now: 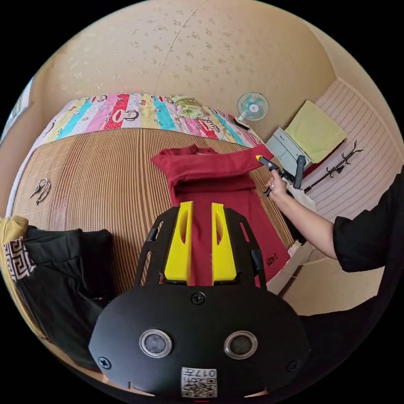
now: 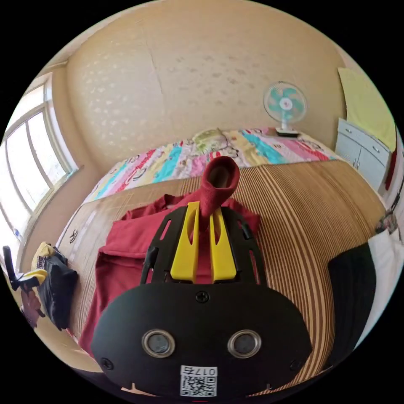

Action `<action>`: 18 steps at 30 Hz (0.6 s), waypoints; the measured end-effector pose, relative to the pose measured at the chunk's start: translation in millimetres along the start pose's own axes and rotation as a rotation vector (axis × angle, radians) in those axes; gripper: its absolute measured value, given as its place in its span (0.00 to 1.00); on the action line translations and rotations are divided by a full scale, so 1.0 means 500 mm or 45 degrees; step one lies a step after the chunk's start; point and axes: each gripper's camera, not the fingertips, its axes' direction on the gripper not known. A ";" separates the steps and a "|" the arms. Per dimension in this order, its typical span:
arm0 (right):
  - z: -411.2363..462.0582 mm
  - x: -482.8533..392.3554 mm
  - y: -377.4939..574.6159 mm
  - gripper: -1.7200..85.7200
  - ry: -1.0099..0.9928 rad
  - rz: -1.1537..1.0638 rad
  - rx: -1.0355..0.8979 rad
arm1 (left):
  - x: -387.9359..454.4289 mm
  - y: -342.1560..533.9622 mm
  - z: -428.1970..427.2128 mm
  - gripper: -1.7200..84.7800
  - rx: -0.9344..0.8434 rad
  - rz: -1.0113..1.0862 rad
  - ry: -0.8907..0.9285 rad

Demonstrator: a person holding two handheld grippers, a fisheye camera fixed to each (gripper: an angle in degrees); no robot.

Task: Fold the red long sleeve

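The red long sleeve (image 1: 219,198) lies on a bamboo mat (image 1: 97,176), body flat and one sleeve folded across the chest. My left gripper (image 1: 201,207) hovers over the shirt's middle, its yellow jaws open with red cloth showing in the gap. At the mat's right side a person's hand (image 1: 277,185) holds my right gripper (image 1: 259,159) at the end of the stretched sleeve. In the right gripper view, the right gripper (image 2: 205,209) is shut on the sleeve cuff (image 2: 219,179), which sticks up past the jaws. The shirt body (image 2: 126,248) spreads out below it.
A pile of black and yellow clothes (image 1: 54,265) sits at the mat's near left corner, keys (image 1: 41,189) beyond it. A colourful quilt (image 1: 126,111) runs along the wall. A fan (image 1: 252,106) and a grey cabinet (image 1: 286,147) stand at the right; a window (image 2: 29,168) lies left.
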 end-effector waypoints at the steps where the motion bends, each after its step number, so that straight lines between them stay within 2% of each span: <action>1: 0.043 0.055 0.023 0.05 -0.017 0.082 -0.135 | 0.000 0.002 0.012 0.11 -0.016 -0.015 0.018; 4: 0.032 0.148 0.061 0.07 -0.251 0.276 -0.055 | 0.005 -0.004 0.045 0.11 -0.048 -0.033 -0.019; 10: -0.005 0.224 0.052 0.11 -0.376 0.390 0.007 | -0.050 -0.145 0.100 0.13 0.059 -0.066 -0.144; 13: -0.012 0.236 0.016 0.08 -0.477 0.335 0.004 | -0.147 -0.230 0.168 0.13 0.084 -0.249 -0.134; 16: -0.052 0.200 -0.029 0.07 -0.550 0.110 0.092 | -0.225 -0.276 0.263 0.11 -0.003 -0.378 -0.088; 18: -0.044 0.200 -0.042 0.07 -0.475 0.080 0.059 | -0.267 -0.269 0.307 0.04 -0.016 -0.436 -0.089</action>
